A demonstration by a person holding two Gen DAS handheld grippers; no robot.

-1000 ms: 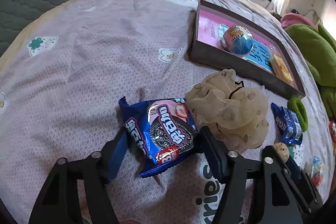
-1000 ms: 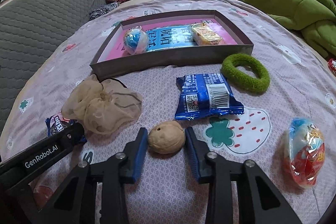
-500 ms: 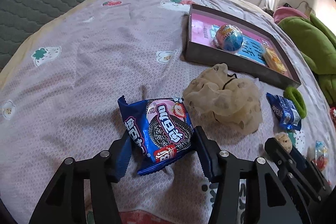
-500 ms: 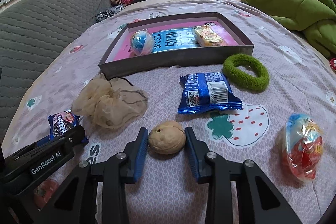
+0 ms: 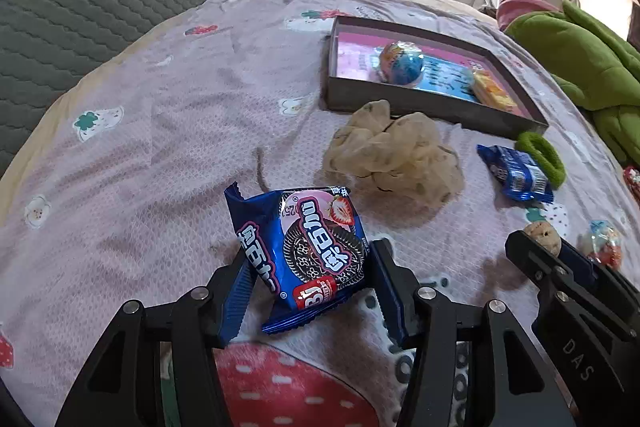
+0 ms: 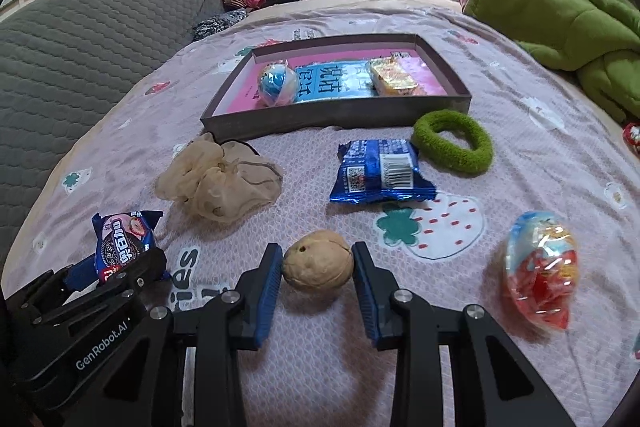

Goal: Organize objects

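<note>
Your left gripper is clamped on the blue cookie packet, lifted and tilted above the bedsheet. Your right gripper pinches the walnut, both pads touching it, nearer you than the tray.

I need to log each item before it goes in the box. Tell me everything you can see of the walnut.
The walnut is a small, rounded, tan nut with a rough, matte shell, a seam running across it and one small dark hole on its upper left. It looks whole. It sits between the blue ribbed pads of the right hand-held gripper, which close on both its sides. The lilac printed bedspread lies beneath; whether the nut is lifted off it cannot be told.
</note>
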